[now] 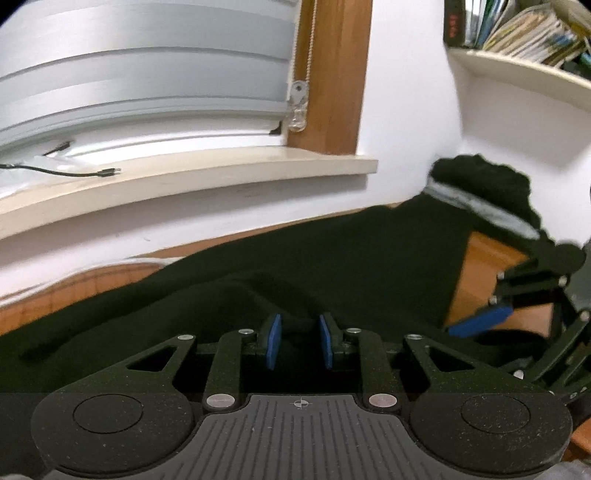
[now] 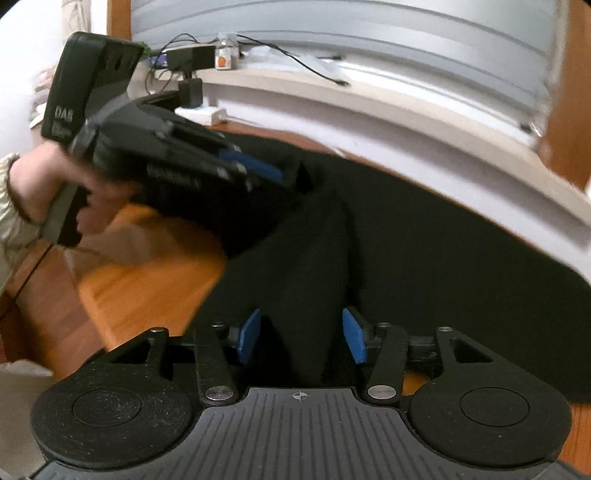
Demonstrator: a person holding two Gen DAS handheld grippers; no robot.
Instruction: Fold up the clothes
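Observation:
A black garment point(image 1: 332, 258) lies spread over a wooden table point(image 1: 480, 273). Its far right part rises up and shows a grey band point(image 1: 480, 203). My left gripper point(image 1: 299, 341) has its blue pads close together, shut on a fold of the cloth. In the right wrist view a hand point(image 2: 44, 177) holds the left gripper point(image 2: 258, 166) at the garment's point(image 2: 424, 240) far left edge. A thick ridge of cloth runs from there into my right gripper point(image 2: 302, 339), which is shut on it. From the left wrist view only one blue pad of the right gripper point(image 1: 476, 328) shows.
A white wall and a window sill point(image 1: 184, 181) run close behind the table point(image 2: 140, 288). Cables point(image 2: 295, 55) and a white adapter point(image 2: 203, 112) lie near the sill. A shelf of books point(image 1: 535, 33) hangs at the upper right.

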